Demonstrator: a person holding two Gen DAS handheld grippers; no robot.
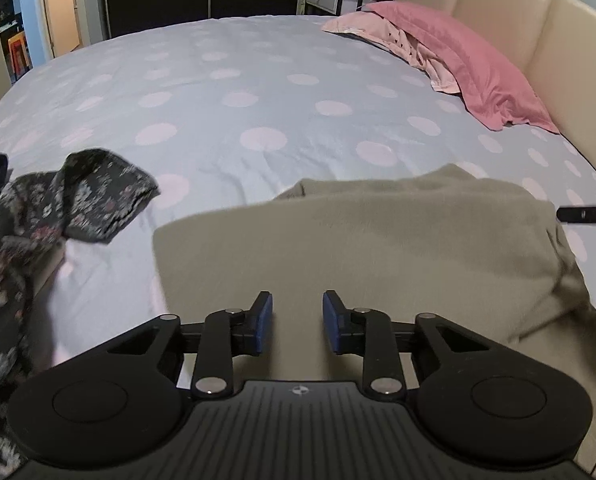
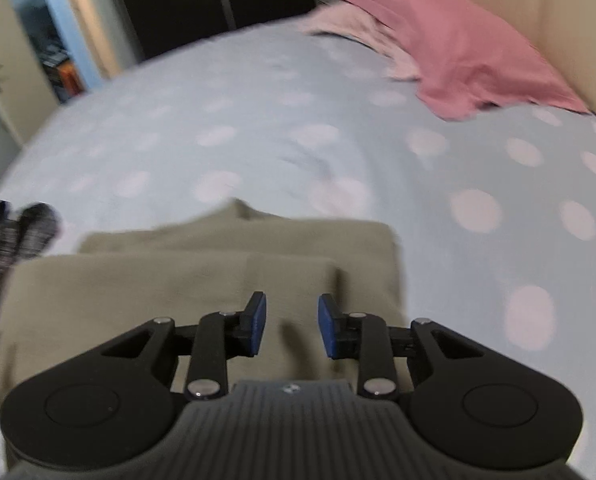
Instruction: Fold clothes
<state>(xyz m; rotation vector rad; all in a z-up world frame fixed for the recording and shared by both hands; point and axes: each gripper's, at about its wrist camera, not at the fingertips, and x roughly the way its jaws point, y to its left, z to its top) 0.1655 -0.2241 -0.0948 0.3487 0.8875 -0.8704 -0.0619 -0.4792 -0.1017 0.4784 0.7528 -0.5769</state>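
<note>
Hovering with fingers spread and nothing between them, the left gripper (image 1: pixel 298 322) and right gripper (image 2: pixel 291 325) both hang over the olive-khaki garment (image 1: pixel 377 236), which lies on the bed (image 1: pixel 238 92) directly under and just beyond the fingertips. In the right wrist view it already sits in layers — one straight-edged panel doubled over another. I judge it soft, light and limp, likely to sag and slide on the sheet, so a hold at the corners or along a fold edge suits best. Left of the fingers lies a crumpled dark floral garment (image 1: pixel 78 196) — farther off, pink pillows (image 1: pixel 477 60).
</note>
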